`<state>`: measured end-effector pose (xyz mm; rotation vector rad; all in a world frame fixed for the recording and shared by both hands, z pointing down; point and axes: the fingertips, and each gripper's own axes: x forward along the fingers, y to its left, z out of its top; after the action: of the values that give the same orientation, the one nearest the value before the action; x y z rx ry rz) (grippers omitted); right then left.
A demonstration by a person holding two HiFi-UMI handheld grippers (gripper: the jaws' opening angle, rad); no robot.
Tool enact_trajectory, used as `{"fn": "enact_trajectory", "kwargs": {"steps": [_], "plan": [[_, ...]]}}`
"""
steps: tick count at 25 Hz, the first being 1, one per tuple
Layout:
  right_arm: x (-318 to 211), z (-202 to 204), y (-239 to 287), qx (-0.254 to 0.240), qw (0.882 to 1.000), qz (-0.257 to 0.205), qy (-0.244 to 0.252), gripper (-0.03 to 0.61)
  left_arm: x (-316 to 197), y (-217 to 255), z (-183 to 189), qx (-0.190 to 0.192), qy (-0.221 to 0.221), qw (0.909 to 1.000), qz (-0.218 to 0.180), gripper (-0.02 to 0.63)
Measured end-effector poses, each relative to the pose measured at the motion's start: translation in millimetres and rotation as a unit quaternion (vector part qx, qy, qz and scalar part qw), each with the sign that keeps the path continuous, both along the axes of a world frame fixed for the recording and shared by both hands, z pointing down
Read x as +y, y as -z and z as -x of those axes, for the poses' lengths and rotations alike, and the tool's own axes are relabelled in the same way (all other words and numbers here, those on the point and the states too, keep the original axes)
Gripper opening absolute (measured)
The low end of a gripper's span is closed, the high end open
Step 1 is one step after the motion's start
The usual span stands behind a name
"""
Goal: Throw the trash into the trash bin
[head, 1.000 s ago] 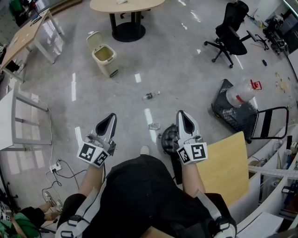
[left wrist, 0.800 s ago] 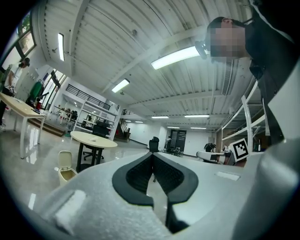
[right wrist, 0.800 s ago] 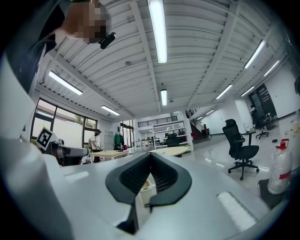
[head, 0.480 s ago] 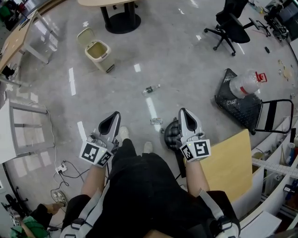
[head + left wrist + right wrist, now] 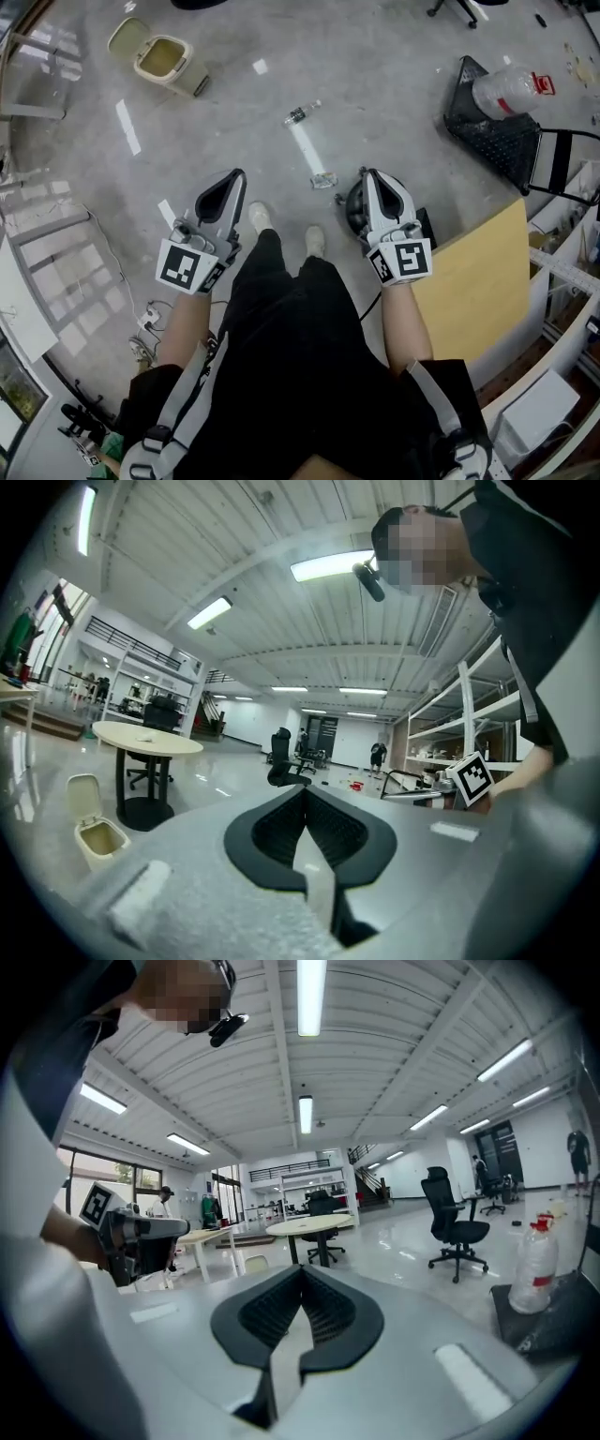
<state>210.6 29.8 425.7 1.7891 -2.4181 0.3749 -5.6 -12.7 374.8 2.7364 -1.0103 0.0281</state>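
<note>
Left gripper (image 5: 231, 185) and right gripper (image 5: 373, 180) both closed, empty; floor bottle (image 5: 302, 114) looks light, slippery, probably crushable, so grab mid-body.

Head cam looks steeply down at the floor (image 5: 394, 112). Both gripper cams ride close behind my jaws, facing level across the room. Head and left cams share the trash bin (image 5: 161, 58).

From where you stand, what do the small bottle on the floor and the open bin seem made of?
Bottle: likely clear plastic; the grey floor shows through it. Bin: probably moulded plastic, cream, smooth and matte, with rounded corners and one even colour.
</note>
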Motion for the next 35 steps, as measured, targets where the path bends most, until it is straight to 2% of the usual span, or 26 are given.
{"fn": "enact_trajectory", "kwargs": {"steps": [5,9,11,13,15,20,23,26,29,31,33,35], "plan": [[1,-3,-65,0.011,0.998,0.06,-0.011,0.006,-17,-52,-32,-0.033,-0.07,0.9969,0.014,0.002],[12,8,-133,0.036,0.992,0.123,0.004,0.005,-16,-99,-45,-0.032,-0.112,0.9916,0.056,0.002],[13,15,-174,0.038,0.987,0.155,0.025,0.006,-19,-119,-49,-0.029,-0.124,0.9897,0.066,0.002],[11,23,-215,0.022,0.98,0.188,0.051,0.053,-22,-138,-53,-0.026,-0.131,0.9889,0.065,0.002],[10,28,-258,0.017,0.974,0.216,0.072,0.063,-19,-160,-54,-0.029,-0.136,0.9884,0.06,0.002],[15,38,-371,0.064,0.959,0.248,0.122,0.063,-12,-244,-47,-0.033,-0.14,0.9877,0.061,0.002],[16,41,-444,0.117,0.943,0.248,0.187,0.072,-21,-293,-45,-0.008,-0.131,0.9893,0.063,0.003],[28,36,-532,0.173,0.914,0.263,0.254,0.08,-29,-336,-45,0.019,-0.126,0.9909,0.045,0.002],[36,35,-621,0.215,0.877,0.276,0.328,0.141,-42,-387,-50,0.05,-0.119,0.991,0.038,0.002],[44,38,-677,0.259,0.838,0.275,0.394,0.185,-49,-423,-58,0.046,-0.135,0.9894,0.026,0.003],[56,38,-730,0.305,0.787,0.279,0.458,0.214,-51,-453,-65,0.033,-0.158,0.9869,0.004,0.003],[71,35,-773,0.343,0.734,0.285,0.513,0.256,-45,-477,-67,0.037,-0.164,0.9857,-0.002,0.003]]}}
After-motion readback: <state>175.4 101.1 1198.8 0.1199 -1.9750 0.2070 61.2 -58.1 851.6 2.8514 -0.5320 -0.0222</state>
